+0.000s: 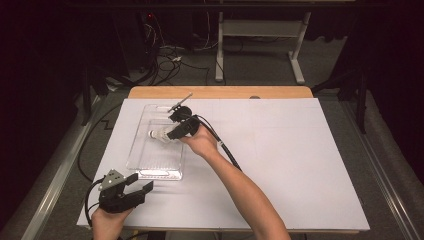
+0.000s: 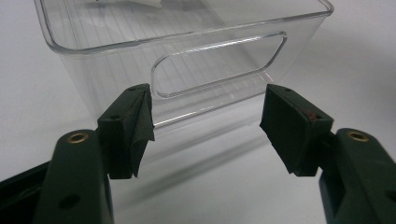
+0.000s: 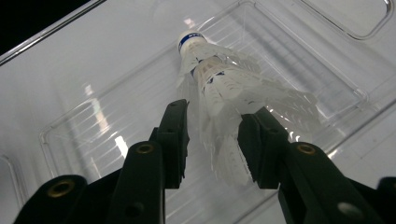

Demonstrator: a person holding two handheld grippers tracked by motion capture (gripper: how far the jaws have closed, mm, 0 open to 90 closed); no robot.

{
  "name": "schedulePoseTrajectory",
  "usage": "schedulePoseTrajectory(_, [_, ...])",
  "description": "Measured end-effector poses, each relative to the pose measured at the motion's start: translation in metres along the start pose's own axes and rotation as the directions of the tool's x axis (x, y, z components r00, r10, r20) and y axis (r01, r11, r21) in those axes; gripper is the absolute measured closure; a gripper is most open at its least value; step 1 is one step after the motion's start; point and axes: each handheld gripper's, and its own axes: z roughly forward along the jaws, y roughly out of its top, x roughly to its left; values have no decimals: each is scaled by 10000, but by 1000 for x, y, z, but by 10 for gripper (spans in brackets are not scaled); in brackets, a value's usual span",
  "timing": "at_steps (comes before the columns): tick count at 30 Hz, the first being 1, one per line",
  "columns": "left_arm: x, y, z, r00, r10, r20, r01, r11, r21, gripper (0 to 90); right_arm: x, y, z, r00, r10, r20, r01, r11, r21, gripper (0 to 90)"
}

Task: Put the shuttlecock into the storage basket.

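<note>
Right gripper [image 3: 212, 140] clamps the shuttlecock [image 3: 224, 88], cork toward eleven o'clock, inside the clear bin [image 3: 93, 116]; left gripper [image 2: 205, 126] stands wide, empty, facing the bin's handle cutout.

A white sheet [image 1: 280, 165] covers most of a wooden table [image 1: 220, 92], whose bare edge shows along the far side. Beyond the table, on the grey floor [image 1: 260, 70], stands a white metal frame [image 1: 260, 30], and left of that frame lies a tangle of cables [image 1: 167, 57]. A dark stand, perhaps a tripod, rises right of the table [image 1: 357, 85]
</note>
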Motion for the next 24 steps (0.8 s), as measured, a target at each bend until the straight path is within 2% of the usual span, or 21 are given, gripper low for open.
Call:
schedulePoseTrajectory(12, [0,0,0,10000,11,-57,-11,10000,-28,349,-1,-5,-14,9997,-168,-163,170,9998,128,785])
schedulePoseTrajectory(18, [0,0,0,10000,2,-48,-2,10000,-23,349,1,-5,-11,9996,-200,-222,207,9994,279,867])
schedulePoseTrajectory(24, [0,0,0,10000,18,-30,-18,10000,-1,349,0,-6,-6,9998,-125,-133,130,9992,388,884])
